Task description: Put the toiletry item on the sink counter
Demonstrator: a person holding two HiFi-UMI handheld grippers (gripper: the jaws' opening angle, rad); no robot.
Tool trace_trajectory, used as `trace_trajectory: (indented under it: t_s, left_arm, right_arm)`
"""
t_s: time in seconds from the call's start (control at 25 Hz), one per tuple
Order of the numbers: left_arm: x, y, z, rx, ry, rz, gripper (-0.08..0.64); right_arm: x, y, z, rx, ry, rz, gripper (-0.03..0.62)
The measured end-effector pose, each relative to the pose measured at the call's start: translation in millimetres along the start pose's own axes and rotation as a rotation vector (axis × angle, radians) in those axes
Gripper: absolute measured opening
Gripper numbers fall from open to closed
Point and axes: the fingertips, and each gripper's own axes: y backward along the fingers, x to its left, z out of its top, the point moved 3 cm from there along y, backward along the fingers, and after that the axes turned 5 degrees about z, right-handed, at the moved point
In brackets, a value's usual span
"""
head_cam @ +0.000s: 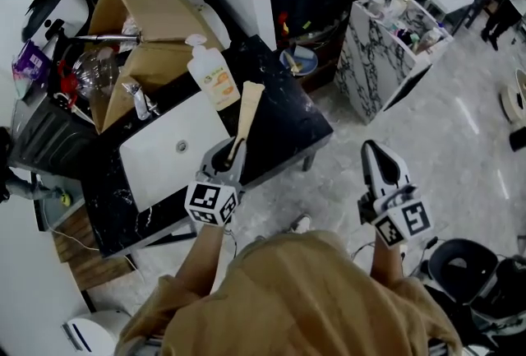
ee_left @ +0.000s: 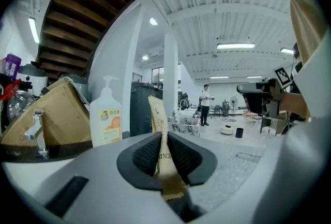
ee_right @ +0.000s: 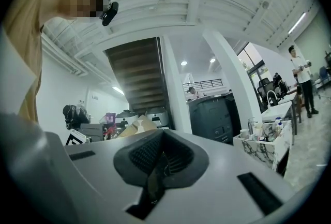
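The left gripper (head_cam: 233, 155) pinches the tan toiletry packet (head_cam: 246, 112) by its near end, the rest reaching out over the black counter (head_cam: 292, 128) just beside the white sink basin (head_cam: 164, 153); gripped so near one end, it may pivot or slip on release, sliding into the basin or knocking the soap bottle (head_cam: 212, 75); the right gripper (head_cam: 374, 161), pressed together on nothing, hangs over the floor, well apart.

The black stone counter (head_cam: 289, 128) was bare right of the white square sink (head_cam: 164, 153). At the back, a white pump bottle (head_cam: 214, 79), a shiny metal tap (head_cam: 140, 102) and a big brown cardboard box (head_cam: 152, 13) stood in the way.
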Motion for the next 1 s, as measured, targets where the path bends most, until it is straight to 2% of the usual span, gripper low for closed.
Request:
trace_trajectory:
  t_s: [0.2, 0.56, 0.8, 1.0]
  left_arm:
    - [0.5, -24.2, -19.1, 0.066, -0.004, -0.04, 0.034]
    - [6.1, -71.3, -53.0, 0.173, -0.025, -0.067, 0.034]
    - [7.0, -90.5, -62.1, 0.198, 0.006, -0.083, 0.034]
    - [3.4, -109.5, -70.2, 0.251, -0.039, -0.12, 0.034]
  right_arm:
    - [0.9, 5.5, 0.9, 0.002, 0.002, -0.016, 0.003]
    - [7.2, 17.4, 4.7, -0.001, 0.015, -0.05, 0.003]
    - [8.9, 29.9, 9.3, -0.005, 0.028, -0.089, 0.003]
    - [13.6, 38.0, 9.6, 0.001, 0.032, -0.113, 0.003]
